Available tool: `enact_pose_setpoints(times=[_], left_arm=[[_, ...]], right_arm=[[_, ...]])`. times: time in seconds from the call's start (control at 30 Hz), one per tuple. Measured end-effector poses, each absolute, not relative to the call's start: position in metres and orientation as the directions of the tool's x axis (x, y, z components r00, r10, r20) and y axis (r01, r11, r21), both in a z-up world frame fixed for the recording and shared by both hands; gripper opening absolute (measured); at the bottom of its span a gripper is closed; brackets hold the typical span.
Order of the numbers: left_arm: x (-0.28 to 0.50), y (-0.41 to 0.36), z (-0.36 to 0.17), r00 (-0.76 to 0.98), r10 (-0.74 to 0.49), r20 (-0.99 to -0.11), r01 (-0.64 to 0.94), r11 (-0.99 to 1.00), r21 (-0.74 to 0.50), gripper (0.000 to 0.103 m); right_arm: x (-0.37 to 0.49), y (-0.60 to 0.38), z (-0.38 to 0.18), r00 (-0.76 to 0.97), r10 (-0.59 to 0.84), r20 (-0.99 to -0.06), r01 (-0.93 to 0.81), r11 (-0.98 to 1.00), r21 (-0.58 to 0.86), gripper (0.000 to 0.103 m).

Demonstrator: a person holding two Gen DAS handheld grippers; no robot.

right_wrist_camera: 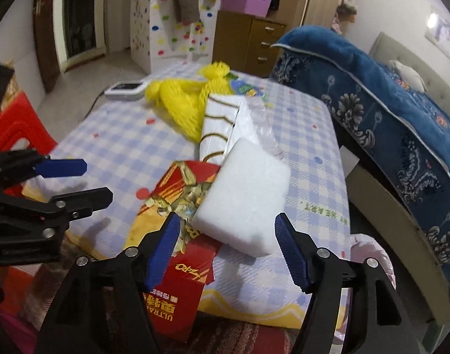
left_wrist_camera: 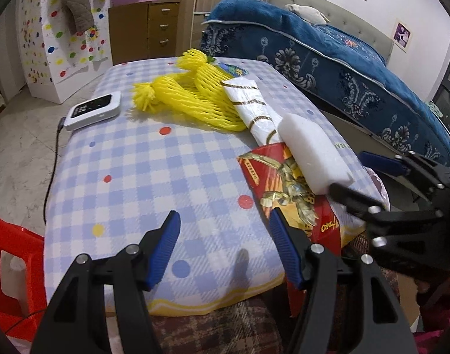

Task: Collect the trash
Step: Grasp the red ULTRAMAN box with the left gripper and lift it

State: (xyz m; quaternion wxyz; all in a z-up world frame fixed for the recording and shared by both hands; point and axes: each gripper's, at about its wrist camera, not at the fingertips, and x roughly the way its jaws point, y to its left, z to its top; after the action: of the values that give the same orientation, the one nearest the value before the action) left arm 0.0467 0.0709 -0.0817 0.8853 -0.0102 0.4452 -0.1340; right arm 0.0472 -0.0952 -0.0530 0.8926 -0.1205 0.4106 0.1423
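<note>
Trash lies on a checked tablecloth [left_wrist_camera: 154, 159]: yellow foam nets [left_wrist_camera: 189, 100], a white wrapper with gold stripes [left_wrist_camera: 254, 109], a white foam block [left_wrist_camera: 313, 153] and a red-and-gold box [left_wrist_camera: 287, 194] that overhangs the near edge. My left gripper [left_wrist_camera: 225, 224] is open and empty above the cloth's near edge, left of the red box. My right gripper [right_wrist_camera: 225, 230] is open, its jaws either side of the near end of the foam block [right_wrist_camera: 245, 200], above the red box [right_wrist_camera: 180, 227]. The nets [right_wrist_camera: 186, 100] and the wrapper [right_wrist_camera: 219, 124] lie beyond.
A white device [left_wrist_camera: 93, 110] with a cable sits at the table's far left. A red plastic stool [left_wrist_camera: 9, 265] stands left of the table. A bed with a blue blanket [left_wrist_camera: 328, 56] runs along the right. A brown drawer cabinet [left_wrist_camera: 148, 29] stands behind.
</note>
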Motion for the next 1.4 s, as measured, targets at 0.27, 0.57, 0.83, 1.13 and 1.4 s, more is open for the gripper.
enact_pose_setpoints(times=[0.27,0.57,0.83,1.13,1.4], left_arm=[[0.013,0.065,-0.081,0.563,-0.268,-0.781,0.27,0.954,-0.133,0.061],[-0.028,0.024,-0.096,0.522,-0.295,-0.8,0.377,0.921,-0.094,0.061],[-0.032,0.006,-0.114,0.518,-0.258,-0.816,0.361,0.93,-0.065,0.061],[-0.02,0.005,-0.142,0.524,-0.214,-0.824,0.278,0.958,-0.072,0.061],[-0.01,0.005,-0.153,0.491,-0.305,-0.816,0.293,0.94,-0.175,0.061]], right_arm=[[0.021,-0.117,-0.031,0.651,0.175,-0.739,-0.3,0.953,-0.038,0.066],[-0.01,-0.136,-0.023,0.677,0.163,-0.718,-0.243,0.97,-0.009,0.047],[-0.035,-0.15,-0.021,0.699,0.149,-0.7,-0.217,0.976,-0.008,0.047],[-0.037,-0.16,-0.029,0.693,0.151,-0.705,-0.199,0.98,0.015,0.048],[-0.03,-0.158,-0.039,0.673,0.176,-0.718,-0.225,0.974,0.028,0.049]])
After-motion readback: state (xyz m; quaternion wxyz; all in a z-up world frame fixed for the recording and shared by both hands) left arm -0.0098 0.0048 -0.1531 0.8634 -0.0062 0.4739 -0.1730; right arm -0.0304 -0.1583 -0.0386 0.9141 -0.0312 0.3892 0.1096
